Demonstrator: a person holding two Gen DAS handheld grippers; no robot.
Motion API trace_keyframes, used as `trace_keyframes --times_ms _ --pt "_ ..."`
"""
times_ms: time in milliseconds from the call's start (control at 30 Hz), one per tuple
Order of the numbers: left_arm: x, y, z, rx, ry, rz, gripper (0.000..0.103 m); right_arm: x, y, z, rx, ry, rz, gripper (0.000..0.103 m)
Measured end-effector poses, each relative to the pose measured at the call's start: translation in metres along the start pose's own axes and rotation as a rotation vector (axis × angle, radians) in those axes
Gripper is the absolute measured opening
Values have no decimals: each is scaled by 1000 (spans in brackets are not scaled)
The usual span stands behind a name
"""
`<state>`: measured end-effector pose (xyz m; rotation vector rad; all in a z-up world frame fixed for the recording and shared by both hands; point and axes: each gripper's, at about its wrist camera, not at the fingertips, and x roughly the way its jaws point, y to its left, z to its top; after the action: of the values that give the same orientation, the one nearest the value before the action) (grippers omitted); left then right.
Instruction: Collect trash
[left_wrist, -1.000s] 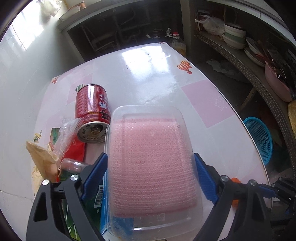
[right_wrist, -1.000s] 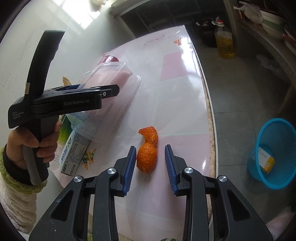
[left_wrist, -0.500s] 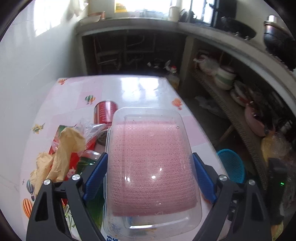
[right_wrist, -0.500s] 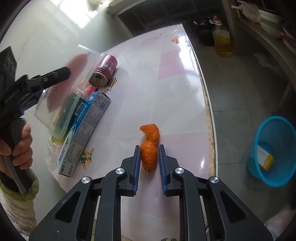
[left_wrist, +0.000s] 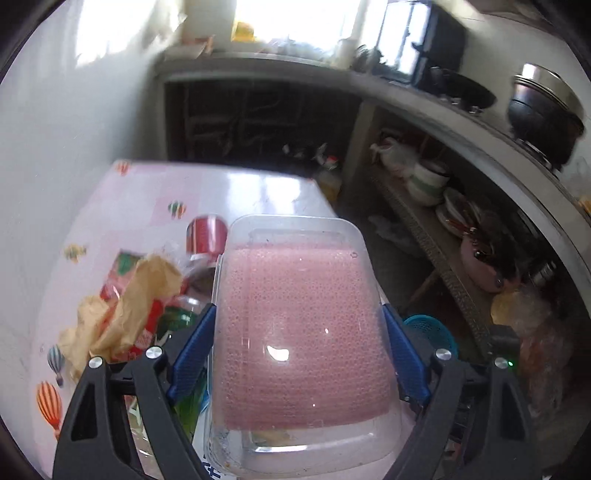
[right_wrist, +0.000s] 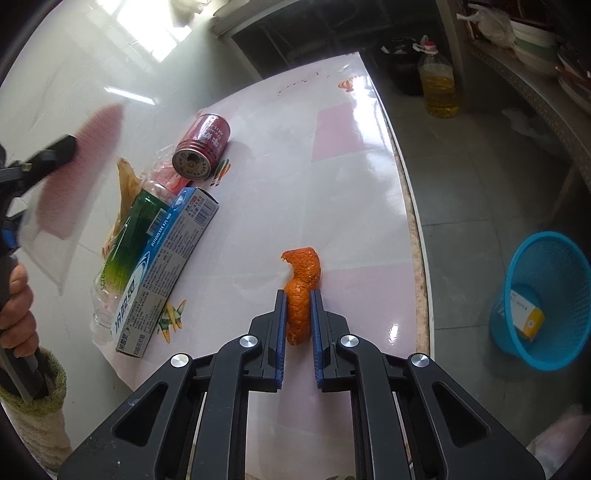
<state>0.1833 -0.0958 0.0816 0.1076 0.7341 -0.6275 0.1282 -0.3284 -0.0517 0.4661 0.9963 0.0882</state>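
Between the blue pads of the right tool (right_wrist: 297, 314) sits an orange peel (right_wrist: 301, 291), its lower half squeezed by the closing jaws while its curled upper end sticks out ahead of the fingertips; the peel rests on the pink-and-white tabletop (right_wrist: 332, 177). Ahead and to the left of this tool lie a toothpaste box (right_wrist: 166, 266), a green plastic bottle (right_wrist: 125, 243) pressed against the box's far side, crumpled wrappers (right_wrist: 127, 177) and a red can (right_wrist: 201, 146) on its side. To the tool's right, down on the floor, stands a blue basket (right_wrist: 543, 299) with a small carton inside.

Far to the left, the left tool (left_wrist: 299, 354) stands wide, its pads pressed against both long sides of a clear plastic container (left_wrist: 299, 332) holding a pink pad, lifted above the tabletop. Past its left finger lie the wrappers and the can; the basket's rim peeks out beside its right finger.
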Motion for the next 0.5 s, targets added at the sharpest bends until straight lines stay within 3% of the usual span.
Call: trace_keyframes --times_ms 33,67,167,200,300,400,500 --pt "-9 -8 0 36 -43 -2 85 1 0 0 -2 1 -3 10" --pt "-5 -5 0 28 -33 -6 85 2 -1 1 6 1 1 10" --pt "30 32 -4 -144 109 61 84 0 0 5 24 -16 23 9" --pt "26 35 -7 -176 101 33 84 -2 2 6 16 -23 22 9" --pt "2 16 -12 -96 14 5 85 3 4 11 12 -17 31 9" --pt "4 26 -19 -183 43 -80 85 13 6 19 28 -11 74 9" --pt "11 38 -30 -274 89 -137 85 22 9 27 28 7 80 17"
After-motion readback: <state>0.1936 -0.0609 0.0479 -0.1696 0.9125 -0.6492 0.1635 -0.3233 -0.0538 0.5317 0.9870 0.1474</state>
